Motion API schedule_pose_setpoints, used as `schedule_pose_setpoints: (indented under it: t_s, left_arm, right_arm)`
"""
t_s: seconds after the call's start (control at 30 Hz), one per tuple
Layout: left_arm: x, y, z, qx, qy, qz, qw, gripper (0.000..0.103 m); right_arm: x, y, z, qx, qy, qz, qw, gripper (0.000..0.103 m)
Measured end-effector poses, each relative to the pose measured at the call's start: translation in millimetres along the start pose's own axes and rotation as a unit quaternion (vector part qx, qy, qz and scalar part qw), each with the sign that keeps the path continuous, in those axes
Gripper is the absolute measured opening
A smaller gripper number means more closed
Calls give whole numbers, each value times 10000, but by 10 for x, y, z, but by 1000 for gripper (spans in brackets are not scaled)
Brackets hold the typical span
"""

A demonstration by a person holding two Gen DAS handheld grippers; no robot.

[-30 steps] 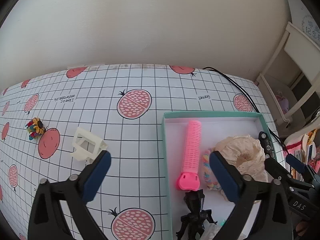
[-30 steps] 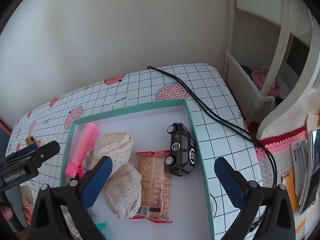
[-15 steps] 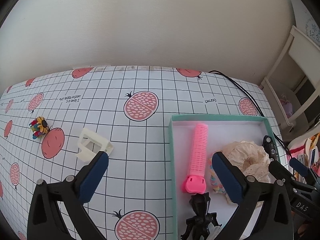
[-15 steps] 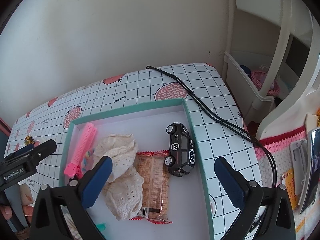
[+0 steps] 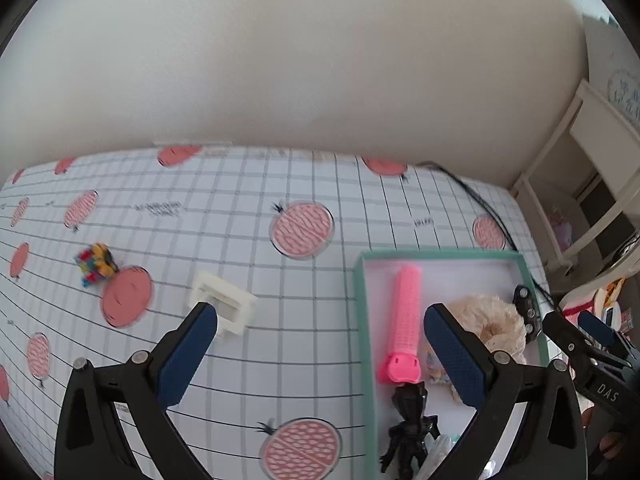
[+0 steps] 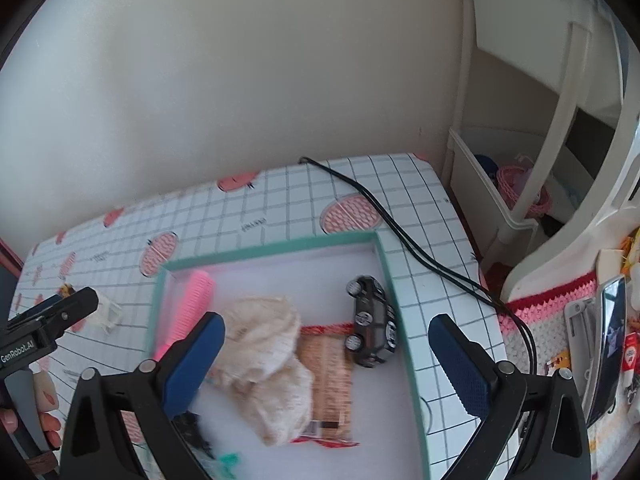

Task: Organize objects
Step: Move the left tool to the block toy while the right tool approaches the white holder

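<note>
A teal-rimmed white tray (image 5: pixel 440 255) (image 6: pixel 280 245) lies on the gridded tablecloth. Inside it are a pink hair roller (image 5: pixel 404 320) (image 6: pixel 188 312), a cream lace scrunchie (image 5: pixel 492 320) (image 6: pixel 268 344), a black toy car (image 6: pixel 370 322) (image 5: pixel 526 312), a snack packet (image 6: pixel 326 376) and a black figurine (image 5: pixel 410 420). A white plastic clip (image 5: pixel 222 306) (image 6: pixel 106 312) and a multicoloured hair tie (image 5: pixel 96 264) rest on the cloth left of the tray. My left gripper (image 5: pixel 320 344) hangs open over the tray's left edge, holding nothing. My right gripper (image 6: pixel 326 356) hovers open above the tray, also with nothing in it.
A black cable (image 6: pixel 400 232) runs across the cloth past the tray's right side. White shelving (image 6: pixel 520 184) with a pink basket (image 6: pixel 516 184) stands beyond the table's right end. A phone (image 6: pixel 608 344) and small items lie on a crocheted mat at far right. A wall backs the table.
My left gripper has drifted left and back, so the white clip and hair tie sit nearer the centre of its view. The right gripper has shifted slightly; everything in the tray stays put.
</note>
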State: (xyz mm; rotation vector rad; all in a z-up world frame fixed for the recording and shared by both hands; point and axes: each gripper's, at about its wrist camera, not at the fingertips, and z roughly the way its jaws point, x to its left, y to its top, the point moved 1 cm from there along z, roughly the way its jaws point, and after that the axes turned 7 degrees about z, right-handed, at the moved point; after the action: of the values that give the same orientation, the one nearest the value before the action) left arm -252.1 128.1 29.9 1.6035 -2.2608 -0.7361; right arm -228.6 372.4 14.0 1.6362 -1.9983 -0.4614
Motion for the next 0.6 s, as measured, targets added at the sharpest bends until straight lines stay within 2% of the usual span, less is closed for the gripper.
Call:
schedule_pose_setpoints:
  t_s: [0.33, 0.6]
  left_arm:
    - [777, 135, -439, -368, 425, -237, 9981, 103]
    - [1494, 37, -558, -345, 771, -573, 9948, 103]
  right_arm:
    - [677, 174, -350, -321, 327, -324, 9984, 103]
    - [1340, 165, -312, -267, 696, -645, 9951, 103]
